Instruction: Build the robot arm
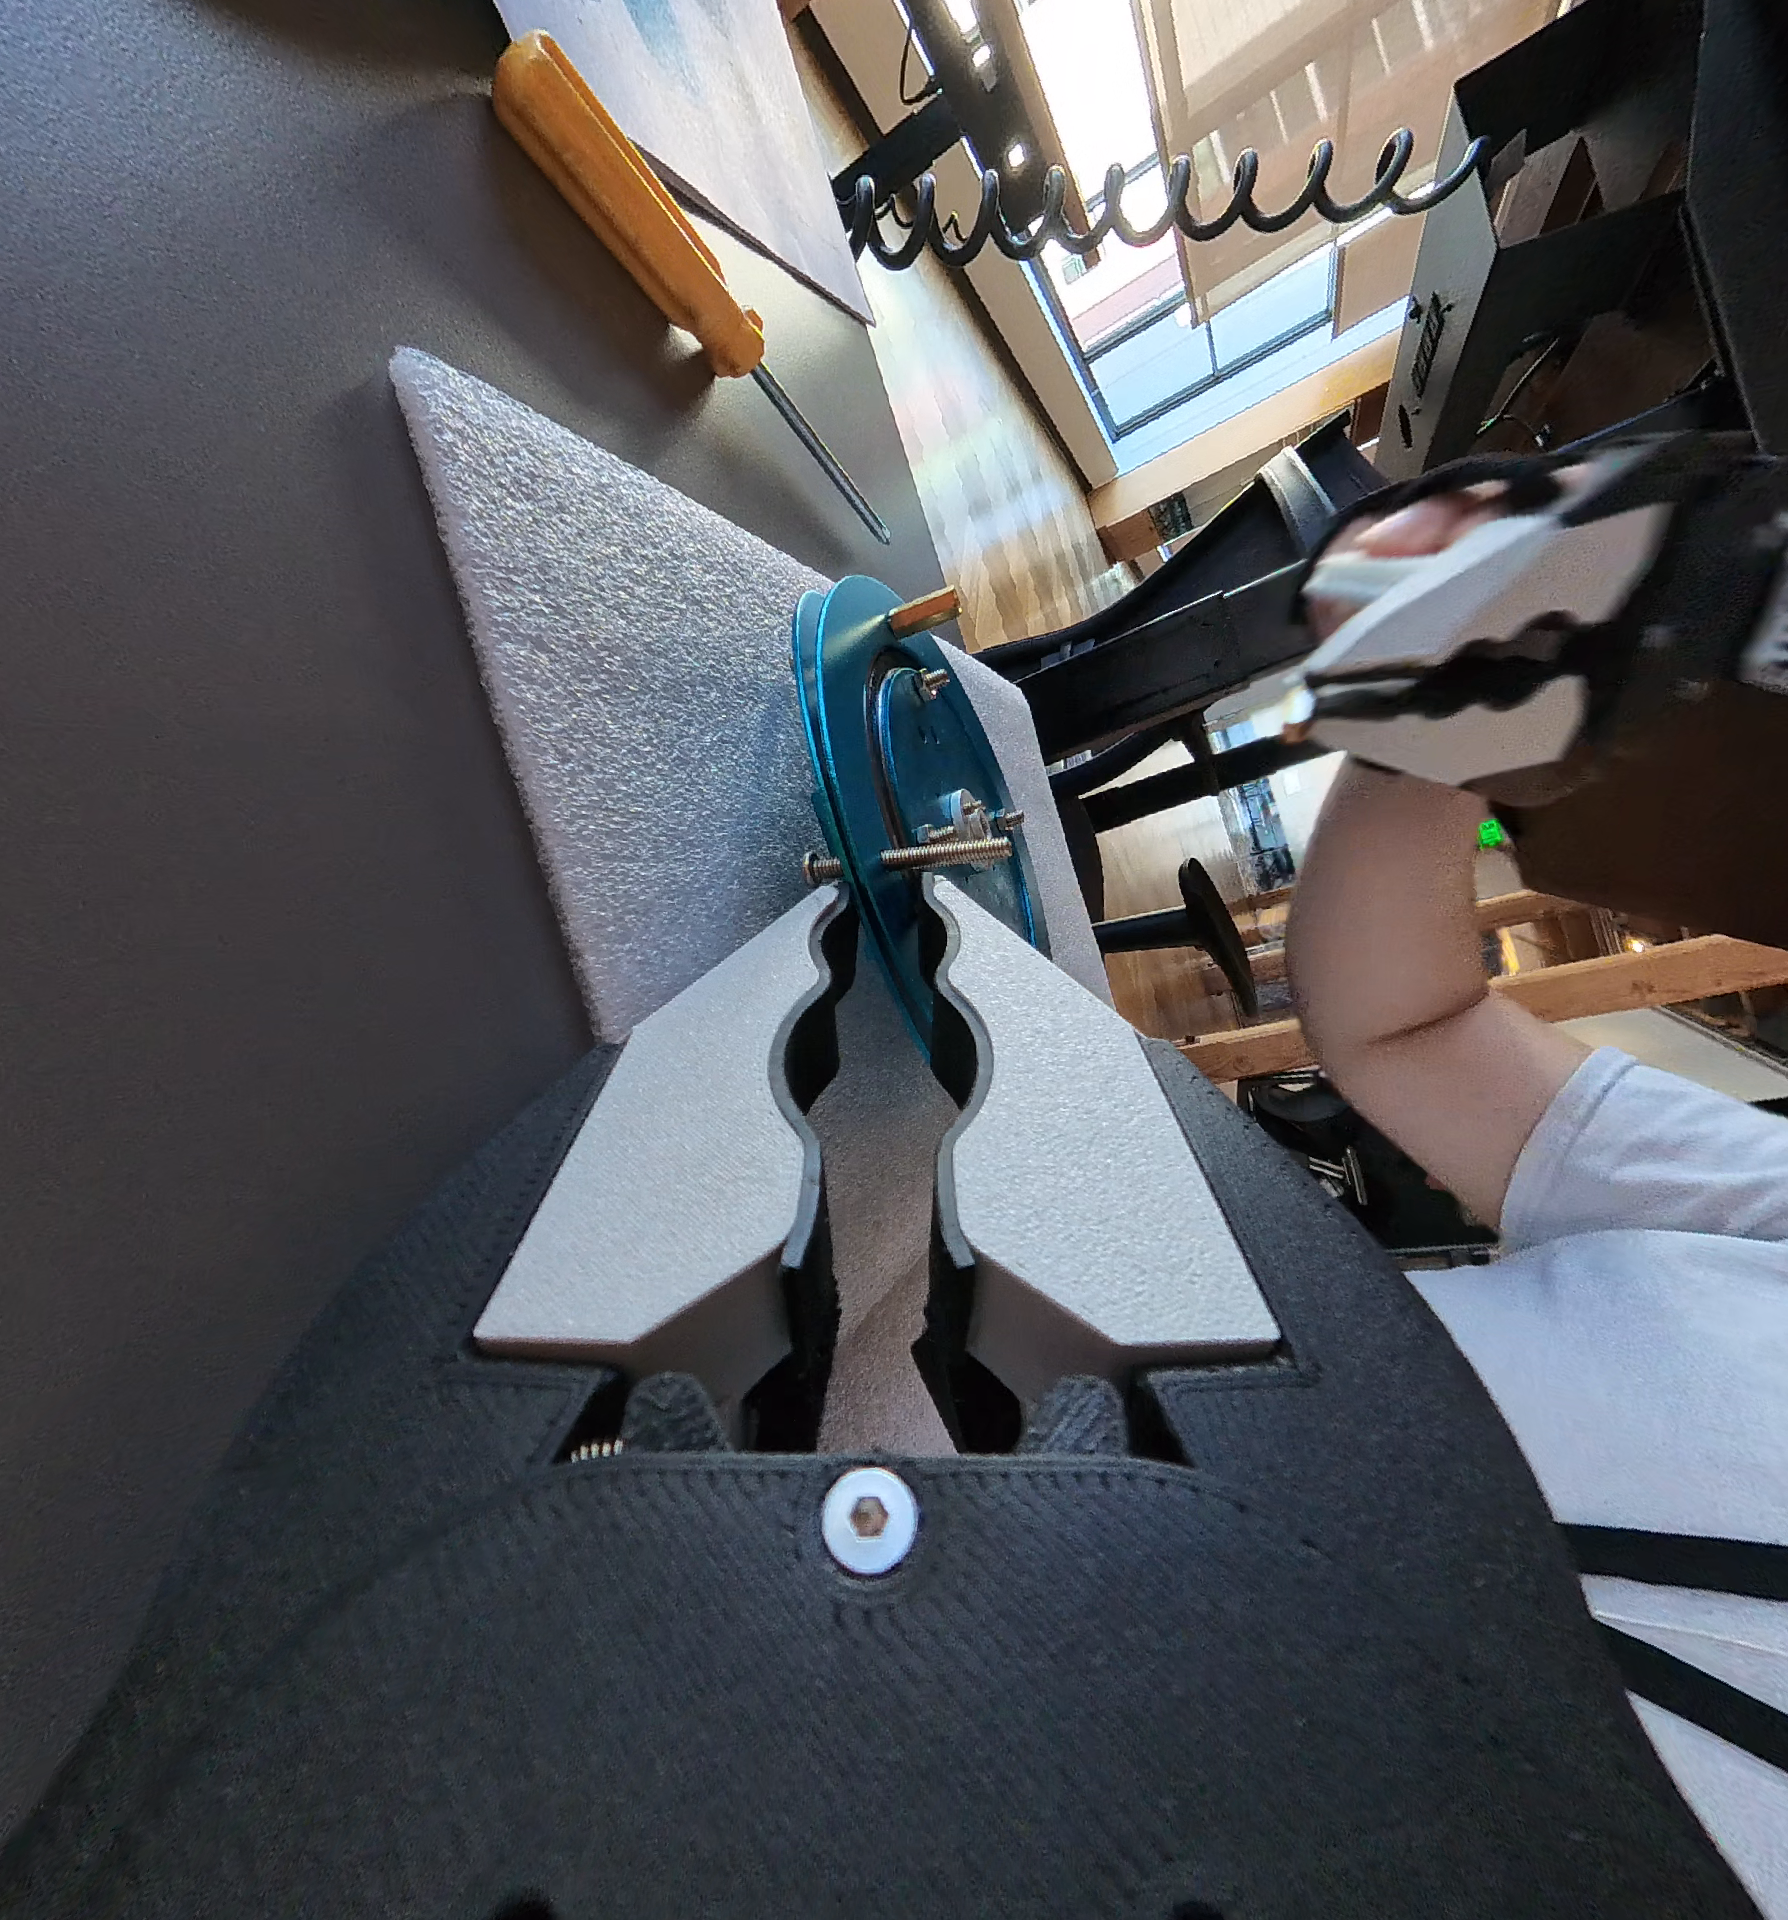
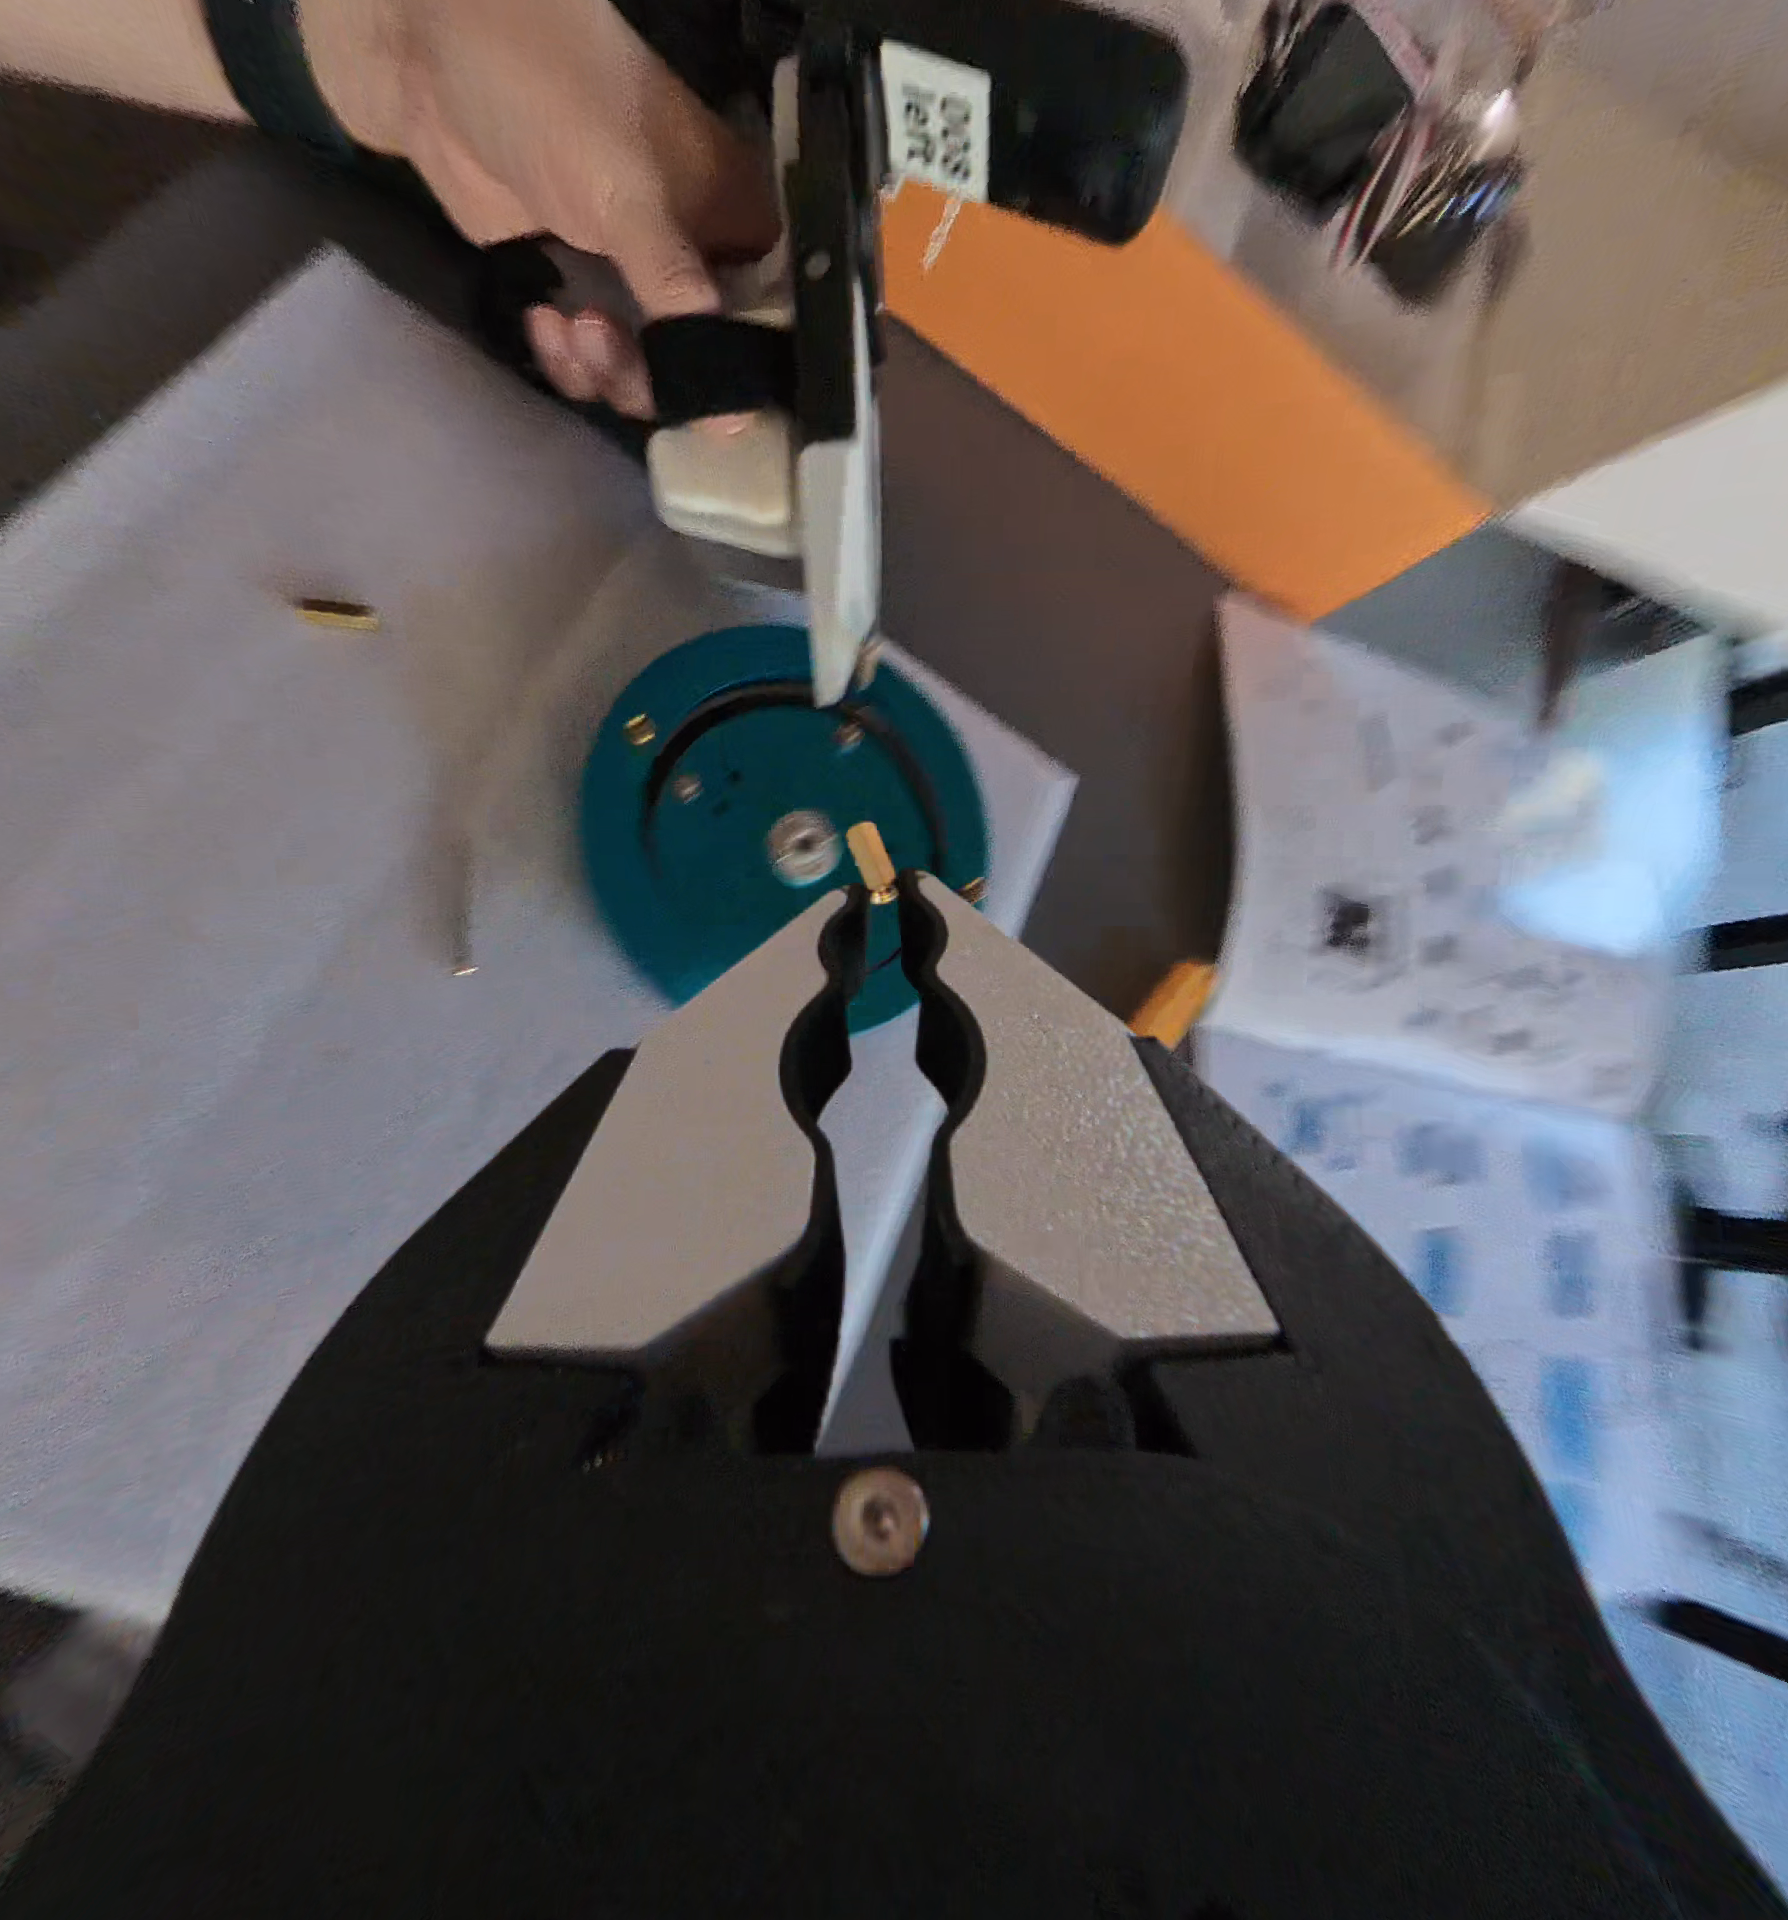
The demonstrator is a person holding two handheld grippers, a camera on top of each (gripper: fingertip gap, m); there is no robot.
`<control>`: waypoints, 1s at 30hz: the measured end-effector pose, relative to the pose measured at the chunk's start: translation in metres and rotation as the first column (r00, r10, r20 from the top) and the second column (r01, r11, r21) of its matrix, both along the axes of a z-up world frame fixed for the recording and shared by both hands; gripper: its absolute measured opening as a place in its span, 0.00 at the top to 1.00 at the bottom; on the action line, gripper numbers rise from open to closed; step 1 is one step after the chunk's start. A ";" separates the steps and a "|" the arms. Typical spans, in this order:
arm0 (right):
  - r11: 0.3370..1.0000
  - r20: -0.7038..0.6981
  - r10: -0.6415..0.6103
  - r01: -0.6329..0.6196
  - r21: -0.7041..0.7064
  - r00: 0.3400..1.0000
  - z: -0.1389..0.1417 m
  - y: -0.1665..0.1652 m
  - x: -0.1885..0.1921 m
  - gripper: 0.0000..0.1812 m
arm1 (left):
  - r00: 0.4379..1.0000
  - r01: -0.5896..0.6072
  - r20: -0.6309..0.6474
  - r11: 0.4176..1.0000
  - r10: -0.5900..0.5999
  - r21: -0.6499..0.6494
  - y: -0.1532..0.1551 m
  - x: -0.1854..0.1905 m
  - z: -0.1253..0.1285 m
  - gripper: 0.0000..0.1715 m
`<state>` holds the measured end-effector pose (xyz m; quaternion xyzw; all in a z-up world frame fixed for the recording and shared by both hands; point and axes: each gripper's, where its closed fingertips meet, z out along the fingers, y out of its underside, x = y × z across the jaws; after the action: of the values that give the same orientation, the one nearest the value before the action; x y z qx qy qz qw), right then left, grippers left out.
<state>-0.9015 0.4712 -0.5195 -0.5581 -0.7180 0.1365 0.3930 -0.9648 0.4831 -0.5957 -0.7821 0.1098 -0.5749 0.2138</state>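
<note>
My left tool [image 1: 885, 894] is nearly closed, its tips pinching the rim of the teal disc [image 1: 905, 769], which stands on edge vs. the white foam pad [image 1: 599, 665] in the left wrist view. A long screw [image 1: 931, 854] pokes through the disc just past my tips, w/ a brass standoff [image 1: 926, 611] on its far edge. The pad lies on the dark desk [image 1: 194, 727]; an orange-handled screwdriver [image 1: 625, 203] lies beyond it, well apart.

My right tool [image 2: 879, 896] is almost shut on a small brass standoff [image 2: 865, 844], held over the disc face just beside a silver centre fitting [image 2: 799, 844]. Right wrist view is blurred, so can't tell if the standoff touches the disc. Another brass piece [image 2: 337, 613] lies loose on the pad, well apart. Printed sheets [image 2: 1441, 935] lie on the right.
</note>
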 end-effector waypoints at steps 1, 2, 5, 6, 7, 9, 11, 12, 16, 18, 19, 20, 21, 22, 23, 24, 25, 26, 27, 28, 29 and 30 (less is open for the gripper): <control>0.993 0.050 0.015 -0.021 0.115 0.999 0.007 0.004 -0.011 0.98 | 1.000 0.000 0.000 1.000 0.000 0.000 0.000 0.000 0.000 0.95; 0.972 0.116 0.038 -0.064 0.224 0.992 0.010 0.006 -0.021 0.98 | 1.000 -0.001 0.000 1.000 0.001 0.000 0.000 0.000 0.000 0.95; 0.853 0.290 0.088 -0.222 0.473 0.953 0.008 0.009 -0.049 0.98 | 1.000 -0.001 0.000 1.000 0.001 -0.001 0.000 0.000 0.000 0.95; 0.808 0.329 0.109 -0.276 0.520 0.938 0.006 0.008 -0.058 0.98 | 1.000 -0.001 0.000 1.000 0.001 -0.001 0.000 0.000 0.000 0.95; 0.768 0.369 0.130 -0.329 0.549 0.920 0.003 0.005 -0.065 0.98 | 1.000 -0.002 0.001 1.000 0.002 -0.001 0.000 0.000 0.000 0.95; 0.687 0.470 0.143 -0.429 0.586 0.871 -0.007 0.005 -0.072 0.98 | 1.000 -0.001 0.004 1.000 0.001 -0.005 0.000 0.000 0.000 0.95; 0.611 0.562 0.116 -0.505 0.609 0.819 -0.017 0.013 -0.071 0.98 | 1.000 -0.001 0.008 1.000 0.002 -0.011 0.000 0.000 0.000 0.95; 0.584 0.591 0.113 -0.534 0.611 0.799 -0.021 0.016 -0.071 0.98 | 1.000 -0.002 0.009 1.000 0.002 -0.013 0.000 0.000 0.000 0.95; 0.539 0.648 0.103 -0.590 0.601 0.754 -0.029 0.018 -0.073 0.98 | 1.000 -0.003 0.015 1.000 0.003 -0.023 0.001 0.000 0.000 0.95; 0.546 0.654 0.114 -0.597 0.588 0.748 -0.031 0.016 -0.075 0.98 | 1.000 -0.003 0.018 1.000 0.004 -0.026 0.001 0.000 0.000 0.95; 0.545 0.655 0.114 -0.598 0.587 0.747 -0.030 0.016 -0.077 0.98 | 1.000 -0.004 0.018 1.000 0.004 -0.026 0.001 0.000 0.000 0.95; 0.546 0.662 0.119 -0.606 0.579 0.740 -0.031 0.016 -0.078 0.98 | 1.000 -0.003 0.019 1.000 0.004 -0.027 0.001 0.000 0.000 0.95; 0.545 0.669 0.120 -0.612 0.573 0.733 -0.032 0.016 -0.078 0.98 | 1.000 -0.003 0.020 1.000 0.004 -0.027 0.001 0.000 0.000 0.95; 0.540 0.672 0.119 -0.616 0.574 0.731 -0.032 0.016 -0.079 0.98 | 1.000 -0.003 0.020 1.000 0.004 -0.028 0.001 0.000 0.000 0.95; 0.543 0.681 0.124 -0.624 0.562 0.721 -0.034 0.016 -0.079 0.98 | 1.000 -0.003 0.020 1.000 0.004 -0.028 0.001 0.000 0.000 0.95; 0.546 0.689 0.128 -0.631 0.551 0.713 -0.036 0.015 -0.079 1.00 | 1.000 -0.003 0.021 1.000 0.004 -0.029 0.001 0.000 0.000 0.95; 0.540 0.693 0.126 -0.635 0.552 0.709 -0.036 0.016 -0.079 1.00 | 1.000 -0.003 0.022 1.000 0.004 -0.030 0.001 0.000 0.000 0.95; 0.534 0.702 0.120 -0.642 0.550 0.702 -0.037 0.017 -0.079 1.00 | 1.000 -0.003 0.023 0.999 0.004 -0.031 0.001 0.000 0.000 0.95; 0.531 0.706 0.120 -0.646 0.549 0.698 -0.037 0.017 -0.079 1.00 | 1.000 -0.003 0.024 0.999 0.004 -0.033 0.001 0.000 0.000 0.95; 0.532 0.705 0.121 -0.645 0.549 0.699 -0.037 0.017 -0.079 1.00 | 1.000 -0.003 0.025 0.999 0.004 -0.033 0.001 0.000 0.000 0.95; 0.545 0.710 0.110 -0.640 0.542 0.695 -0.036 0.019 -0.077 1.00 | 1.000 -0.003 0.026 0.999 0.004 -0.033 0.001 0.000 0.000 0.95; 0.564 0.711 0.091 -0.624 0.541 0.698 -0.035 0.023 -0.074 1.00 | 1.000 -0.003 0.026 0.999 0.004 -0.034 0.001 0.000 0.000 0.95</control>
<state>-0.9751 0.4938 -0.5546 -0.1850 -0.8955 -0.2792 0.2931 -0.9649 0.4845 -0.5954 -0.7782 0.0958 -0.5866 0.2028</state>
